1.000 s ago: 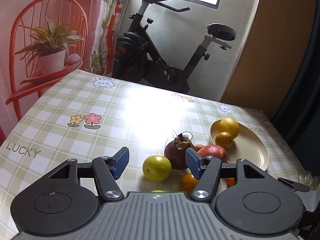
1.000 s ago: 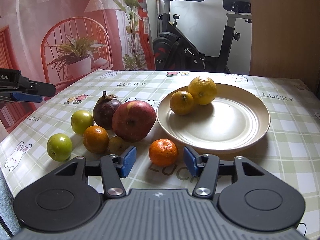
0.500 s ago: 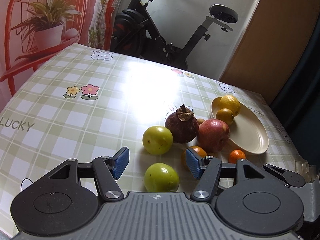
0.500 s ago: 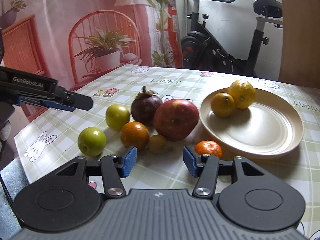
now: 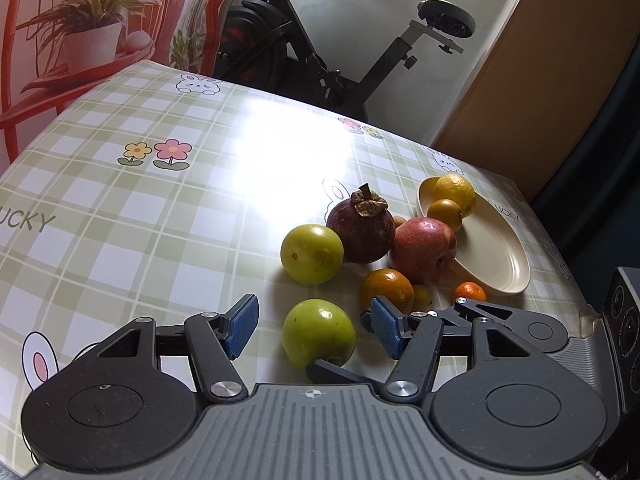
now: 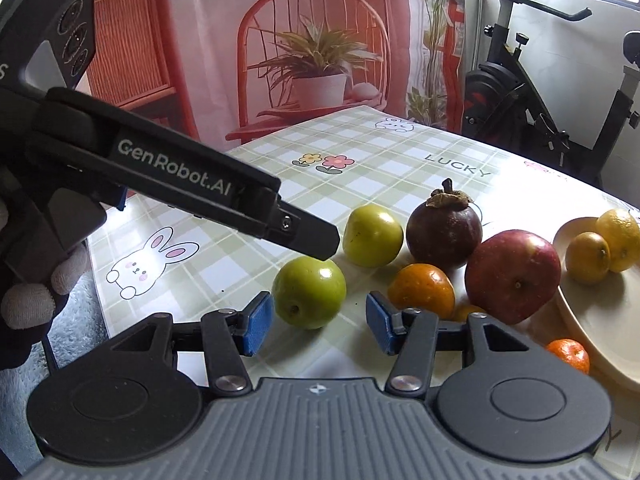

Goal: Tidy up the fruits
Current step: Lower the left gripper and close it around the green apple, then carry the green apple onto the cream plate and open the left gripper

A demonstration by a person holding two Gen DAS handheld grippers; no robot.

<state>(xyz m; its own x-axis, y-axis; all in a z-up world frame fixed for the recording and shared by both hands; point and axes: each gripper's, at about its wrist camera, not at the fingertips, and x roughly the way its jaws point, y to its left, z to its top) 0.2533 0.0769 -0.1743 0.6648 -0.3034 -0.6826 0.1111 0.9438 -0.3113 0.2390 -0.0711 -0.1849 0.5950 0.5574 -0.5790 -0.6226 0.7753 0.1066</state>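
A green fruit lies on the checked tablecloth. My left gripper is open, with the fruit between its blue pads and not touching them. My right gripper is open too, the fruit just ahead of its pads; one left finger hangs over it. Behind it lie a second green fruit, a mangosteen, a red apple, an orange and a small mandarin. The cream plate holds a lemon and an orange.
A gloved hand grips the left tool at the table's near left edge. An exercise bike stands behind the table, with a printed backdrop to the left of it. The tablecloth stretches left of the fruit.
The right gripper swung left from the mandarin to the near green fruit. The left gripper sank and tilted down, bringing that fruit between its fingers. Each tool now shows in the other's view.
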